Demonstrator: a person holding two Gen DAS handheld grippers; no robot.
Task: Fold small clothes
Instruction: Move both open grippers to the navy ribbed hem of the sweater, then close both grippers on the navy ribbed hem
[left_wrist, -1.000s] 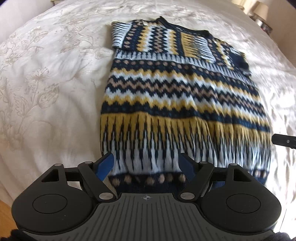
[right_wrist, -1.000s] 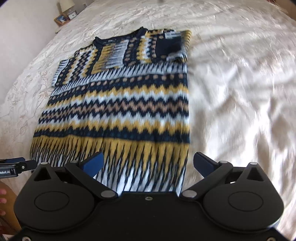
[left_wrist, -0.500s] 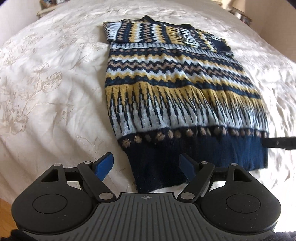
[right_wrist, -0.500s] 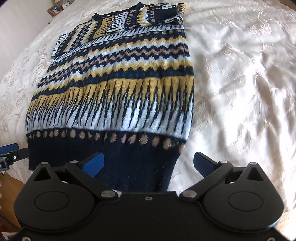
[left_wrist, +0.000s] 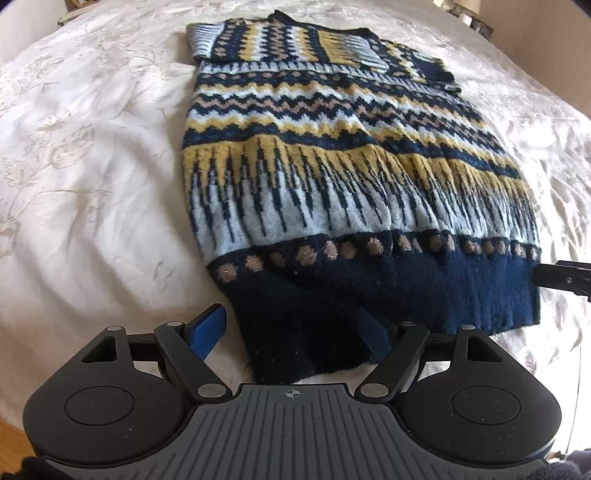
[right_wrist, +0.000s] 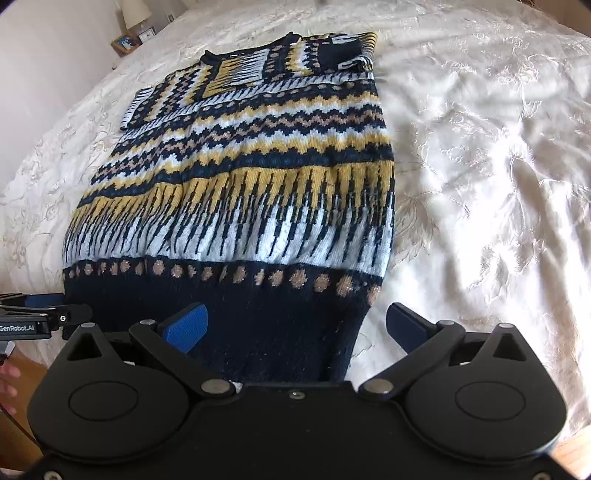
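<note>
My left tongs (left_wrist: 295, 330) and right tongs (right_wrist: 301, 326) gaped wide, empty, at the near hem of the sweater (left_wrist: 354, 177) flat on the bed (left_wrist: 92, 192).

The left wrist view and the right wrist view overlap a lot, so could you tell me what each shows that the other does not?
Only the left wrist view shows the left claw from behind, open around the sweater's near left hem corner, with the right claw's tip at the frame's right edge. Only the right wrist view shows the right claw, open around the near right hem corner, plus a lamp and a picture frame far left. Both show the patterned sweater lying flat on the white bedspread.
</note>
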